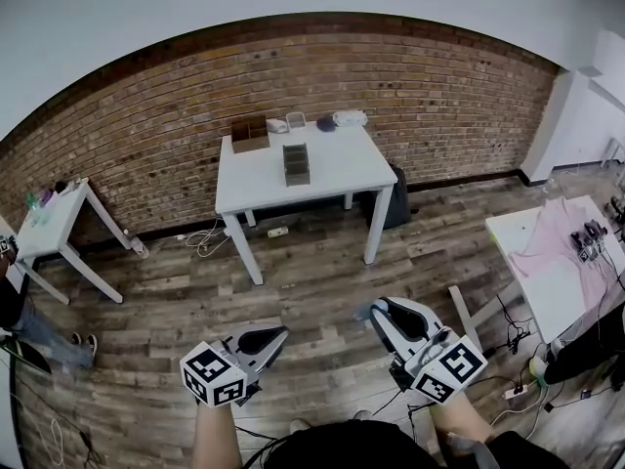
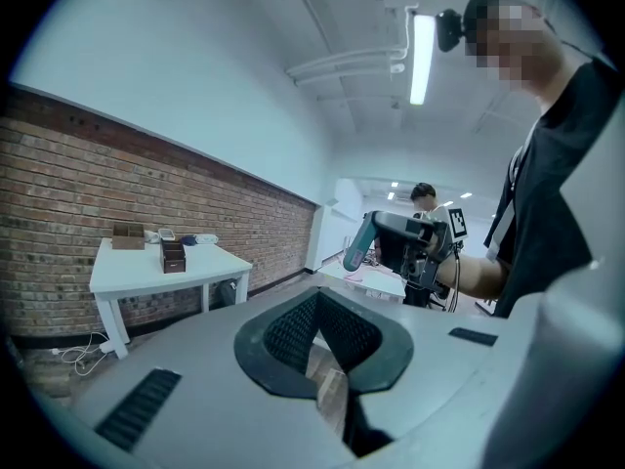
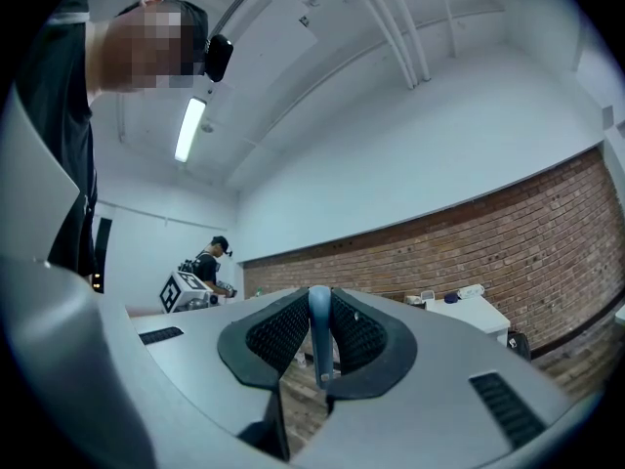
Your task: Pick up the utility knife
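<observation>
My right gripper (image 1: 381, 307) is shut on the utility knife (image 1: 363, 312), a blue-grey handle that sticks out past the jaw tips. In the right gripper view the knife (image 3: 320, 332) stands upright, pinched between the dark ribbed pads (image 3: 278, 335). The left gripper view shows the same knife (image 2: 358, 247) slanting down out of the right gripper (image 2: 383, 231). My left gripper (image 1: 277, 333) is held level beside it, its jaws together with nothing between them (image 2: 317, 301). Both grippers hang over the wooden floor, close to the person's body and well short of the white table (image 1: 337, 179).
The white table carries a dark slotted box (image 1: 296, 164), a brown wooden box (image 1: 249, 133) and small items along the brick wall. A small white table (image 1: 54, 218) stands at the left, and another with a pink cloth (image 1: 552, 252) at the right. Cables (image 1: 508, 360) lie on the floor.
</observation>
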A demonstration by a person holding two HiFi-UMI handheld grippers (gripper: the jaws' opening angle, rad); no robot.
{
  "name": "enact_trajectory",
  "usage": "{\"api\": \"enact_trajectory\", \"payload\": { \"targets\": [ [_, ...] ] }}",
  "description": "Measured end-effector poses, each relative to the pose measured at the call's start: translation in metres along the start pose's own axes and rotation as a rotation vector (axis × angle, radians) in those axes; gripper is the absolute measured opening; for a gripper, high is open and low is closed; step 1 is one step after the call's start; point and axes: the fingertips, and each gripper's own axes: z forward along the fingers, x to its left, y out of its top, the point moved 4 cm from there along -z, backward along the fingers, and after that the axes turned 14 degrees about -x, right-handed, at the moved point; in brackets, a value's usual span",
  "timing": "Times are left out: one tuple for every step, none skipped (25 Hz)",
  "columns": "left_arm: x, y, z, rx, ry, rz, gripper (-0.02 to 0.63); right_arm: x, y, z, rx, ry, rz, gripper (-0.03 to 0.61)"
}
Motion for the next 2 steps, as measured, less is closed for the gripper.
{"api": "enact_trajectory", "payload": {
  "targets": [
    [0.0010,-0.0002,-0.0007,-0.001,0.002,-0.001,-0.005,0.0001,-0.0012,0.0007,0.002,0.002,0.000,0.071],
    [0.0020,-0.0005,-0.0013,-0.001,0.004,-0.001,-0.005,0.0003,-0.0024,0.0015,0.003,0.005,0.001,0.071]
  ]
}}
